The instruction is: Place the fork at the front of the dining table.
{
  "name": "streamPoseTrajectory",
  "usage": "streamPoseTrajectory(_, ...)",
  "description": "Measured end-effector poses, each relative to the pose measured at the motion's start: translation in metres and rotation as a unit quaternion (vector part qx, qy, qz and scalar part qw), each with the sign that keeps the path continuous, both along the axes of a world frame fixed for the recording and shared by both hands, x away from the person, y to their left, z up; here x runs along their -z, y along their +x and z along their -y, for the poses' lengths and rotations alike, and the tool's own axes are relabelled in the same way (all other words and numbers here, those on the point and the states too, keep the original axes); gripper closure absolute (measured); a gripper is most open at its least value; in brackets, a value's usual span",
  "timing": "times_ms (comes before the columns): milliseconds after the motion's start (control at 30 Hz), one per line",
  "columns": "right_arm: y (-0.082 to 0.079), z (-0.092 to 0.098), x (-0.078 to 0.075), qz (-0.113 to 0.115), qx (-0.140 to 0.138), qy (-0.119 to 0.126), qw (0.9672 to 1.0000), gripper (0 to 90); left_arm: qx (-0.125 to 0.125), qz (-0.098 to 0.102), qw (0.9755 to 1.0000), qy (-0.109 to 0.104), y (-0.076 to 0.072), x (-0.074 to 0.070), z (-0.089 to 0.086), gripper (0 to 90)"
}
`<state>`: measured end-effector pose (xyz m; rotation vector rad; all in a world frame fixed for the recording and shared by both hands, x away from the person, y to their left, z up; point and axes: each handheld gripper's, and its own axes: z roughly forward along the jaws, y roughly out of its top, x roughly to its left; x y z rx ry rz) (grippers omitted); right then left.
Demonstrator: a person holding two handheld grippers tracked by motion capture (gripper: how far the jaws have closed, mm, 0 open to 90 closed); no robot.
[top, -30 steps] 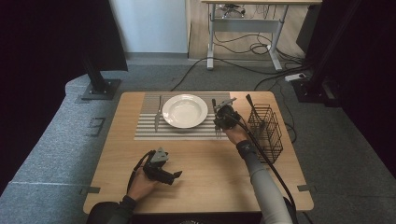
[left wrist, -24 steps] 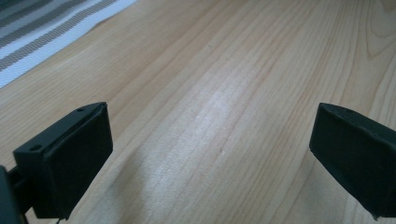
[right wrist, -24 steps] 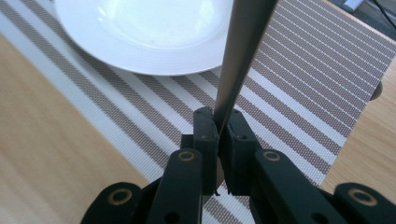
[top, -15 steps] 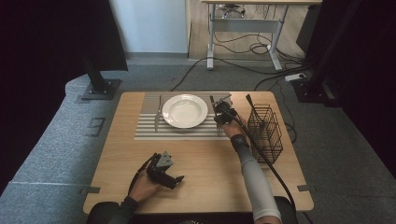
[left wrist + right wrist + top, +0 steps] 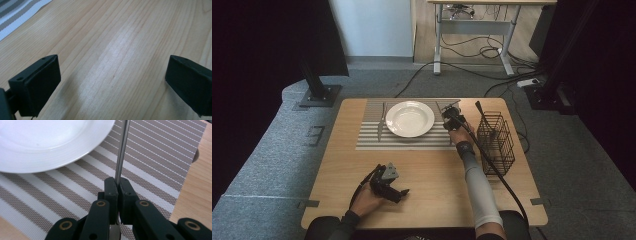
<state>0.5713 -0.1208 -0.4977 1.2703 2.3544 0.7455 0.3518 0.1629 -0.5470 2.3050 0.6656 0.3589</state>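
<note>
Now, taking the white plate (image 5: 410,118) as your landmark: well to its near-left, close to your edge of the wooden table (image 5: 437,180), your left gripper (image 5: 398,192) rests in your left hand (image 5: 367,200). In the left gripper view its two black jaws stand wide apart with nothing but bare wood grain between them, and a corner of the striped placemat (image 5: 372,136) shows at the upper left.

Just left of the plate, a piece of cutlery (image 5: 381,121) lies on the placemat, running front to back; you cannot tell from the high view which kind it is. The plate itself sits in the middle of the placemat.

Just right of the plate, your right gripper (image 5: 451,111) is held over the placemat's right edge at the end of your outstretched, sleeved forearm. In the right gripper view its jaws are pressed together on a slim metal utensil handle (image 5: 121,152), which runs up and away from the jaws past the plate's rim. Which utensil it is stays unclear.

Farther right of the plate, beyond that gripper, a black wire basket (image 5: 496,142) stands on the table near its right edge, with a dark rod-like thing (image 5: 482,114) leaning out of its far corner.
</note>
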Motion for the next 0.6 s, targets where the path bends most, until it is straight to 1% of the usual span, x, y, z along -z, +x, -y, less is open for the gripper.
streamPoseTrajectory(67, 0.003, 0.001, 0.002, -0.002, 0.006, 0.002, 1.0, 85.9, -0.007, -0.001, 1.0, 0.0, 0.001, 0.0, -0.002, 0.0)
streamPoseTrajectory(167, 0.007, 0.001, 0.006, -0.005, 0.011, 0.0, 0.9999, 85.8, -0.024, -0.001, 0.9996, 0.012, 0.003, 0.001, -0.003, 0.0)
streamPoseTrajectory(233, 0.01, 0.001, 0.009, -0.008, 0.015, -0.002, 0.9999, 85.8, -0.033, -0.006, 0.9994, 0.013, 0.004, 0.001, -0.005, 0.0)
streamPoseTrajectory(367, 0.015, 0.001, 0.015, -0.013, 0.023, -0.008, 0.9996, 85.7, -0.05, -0.025, 0.9984, 0.005, 0.007, 0.002, -0.009, 0.0)
streamPoseTrajectory(500, 0.019, 0.0, 0.02, -0.016, 0.025, -0.007, 0.9995, 85.6, -0.055, -0.033, 0.9979, 0.003, 0.009, 0.002, -0.01, 0.0)
streamPoseTrajectory(600, 0.023, -0.001, 0.022, -0.016, 0.027, -0.007, 0.9995, 85.6, -0.056, -0.034, 0.9979, 0.002, 0.009, 0.002, -0.01, 0.0)
